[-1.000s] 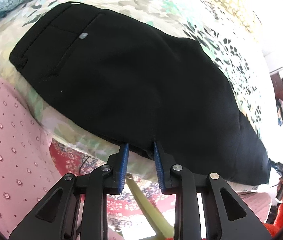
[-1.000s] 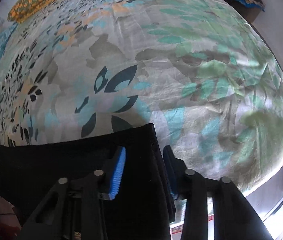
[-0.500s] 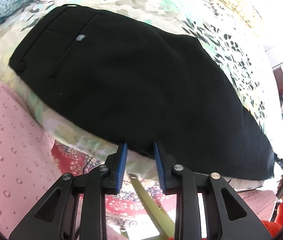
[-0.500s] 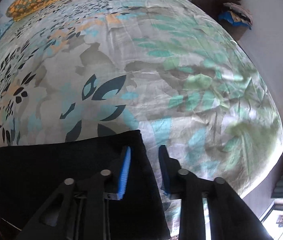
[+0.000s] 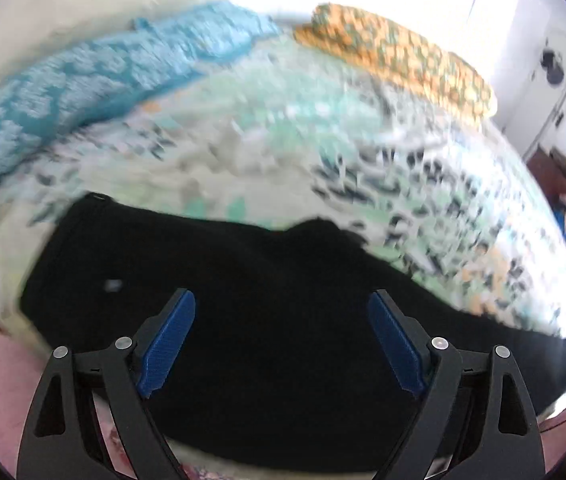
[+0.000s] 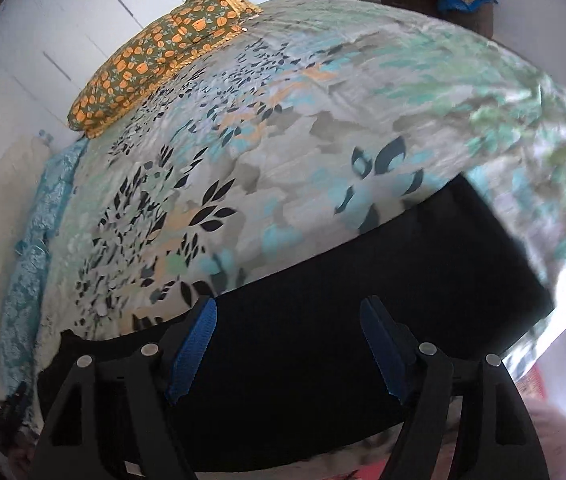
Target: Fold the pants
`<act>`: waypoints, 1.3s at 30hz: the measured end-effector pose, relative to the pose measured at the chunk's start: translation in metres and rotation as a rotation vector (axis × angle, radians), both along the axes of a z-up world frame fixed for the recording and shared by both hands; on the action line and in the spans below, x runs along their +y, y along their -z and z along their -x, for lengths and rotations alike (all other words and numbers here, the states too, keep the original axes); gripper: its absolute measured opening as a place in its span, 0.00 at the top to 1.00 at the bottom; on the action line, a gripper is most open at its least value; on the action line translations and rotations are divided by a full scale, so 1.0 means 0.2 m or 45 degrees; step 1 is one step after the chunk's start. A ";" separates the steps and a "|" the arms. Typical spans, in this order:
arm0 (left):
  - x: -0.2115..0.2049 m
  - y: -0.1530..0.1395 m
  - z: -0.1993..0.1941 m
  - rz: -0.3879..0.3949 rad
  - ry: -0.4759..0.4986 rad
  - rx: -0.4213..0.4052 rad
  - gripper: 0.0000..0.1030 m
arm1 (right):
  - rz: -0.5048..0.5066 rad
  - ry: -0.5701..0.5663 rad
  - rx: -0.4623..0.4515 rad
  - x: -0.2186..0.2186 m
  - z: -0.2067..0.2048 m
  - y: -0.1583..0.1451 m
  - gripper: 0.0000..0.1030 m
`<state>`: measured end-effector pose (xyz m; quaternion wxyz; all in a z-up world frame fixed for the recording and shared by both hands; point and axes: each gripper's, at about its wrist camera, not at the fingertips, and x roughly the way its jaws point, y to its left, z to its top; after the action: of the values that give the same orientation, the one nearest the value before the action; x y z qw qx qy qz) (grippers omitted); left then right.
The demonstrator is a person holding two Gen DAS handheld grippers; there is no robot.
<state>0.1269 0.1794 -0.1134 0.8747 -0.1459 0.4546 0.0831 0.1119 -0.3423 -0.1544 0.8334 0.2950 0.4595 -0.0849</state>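
My left gripper and right gripper both gape wide, holding nothing. The black pants lie flat on the bed directly beneath and ahead of my fingers.

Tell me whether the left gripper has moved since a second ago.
Yes. The left gripper has let go of the near edge of the black pants, opened wide, and tilted up: the orange pillow now shows.
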 end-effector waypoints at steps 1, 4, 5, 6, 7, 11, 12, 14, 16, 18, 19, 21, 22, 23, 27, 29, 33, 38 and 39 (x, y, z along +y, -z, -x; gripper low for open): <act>-0.01 0.06 -0.03 0.004 0.009 0.035 0.13 | -0.019 0.033 0.022 0.03 0.01 0.06 0.28; -0.03 0.24 -0.05 -0.060 0.035 0.142 0.14 | -0.022 0.070 0.108 0.08 0.04 0.22 0.28; -0.03 0.30 -0.03 -0.076 0.050 0.200 0.14 | 0.005 0.068 0.095 0.11 0.06 0.23 0.27; -0.02 0.36 -0.01 -0.080 0.066 0.260 0.14 | 0.036 0.050 0.092 0.13 0.05 0.23 0.26; -0.03 0.40 -0.01 -0.095 0.084 0.298 0.14 | 0.047 0.029 0.103 0.13 0.04 0.23 0.24; -0.07 0.40 0.00 -0.158 0.101 0.304 0.06 | 0.088 -0.021 0.095 0.18 0.01 0.26 0.08; -0.08 0.40 0.00 -0.170 0.098 0.302 0.04 | 0.102 -0.020 0.095 0.19 0.00 0.26 0.05; -0.10 0.41 0.00 -0.197 0.103 0.305 0.02 | 0.135 -0.024 0.105 0.22 -0.01 0.26 0.01; -0.10 0.41 0.01 -0.206 0.107 0.305 0.01 | 0.176 -0.038 0.118 0.24 -0.01 0.26 0.00; -0.10 0.41 0.01 -0.206 0.111 0.304 0.01 | 0.212 -0.049 0.129 0.25 -0.02 0.26 0.00; -0.10 0.41 0.01 -0.205 0.112 0.305 0.01 | 0.223 -0.050 0.132 0.25 -0.02 0.26 0.00; -0.11 0.41 0.01 -0.210 0.112 0.306 0.01 | 0.235 -0.053 0.136 0.26 -0.02 0.27 0.00; -0.11 0.41 0.01 -0.213 0.112 0.308 0.01 | 0.240 -0.055 0.140 0.26 -0.02 0.27 0.00; -0.11 0.41 0.01 -0.215 0.112 0.310 0.01 | 0.249 -0.060 0.145 0.26 -0.03 0.27 0.00; -0.11 0.42 0.00 -0.217 0.112 0.312 0.01 | 0.326 -0.096 0.189 0.30 -0.03 0.28 0.00; -0.11 0.42 0.00 -0.218 0.111 0.311 0.01 | 0.378 -0.104 0.219 0.33 -0.04 0.29 0.00; -0.11 0.42 0.00 -0.230 0.112 0.305 0.01 | 0.408 -0.096 0.228 0.34 -0.04 0.30 0.00; -0.11 0.42 0.00 -0.234 0.115 0.305 0.00 | 0.418 -0.098 0.216 0.34 -0.02 0.30 0.00; -0.11 0.43 0.00 -0.236 0.116 0.305 0.00 | 0.426 -0.097 0.213 0.34 -0.02 0.30 0.00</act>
<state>0.1271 0.1573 -0.1984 0.8268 -0.0330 0.5523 0.1018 0.1166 -0.2736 -0.2138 0.8322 0.1268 0.5176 -0.1528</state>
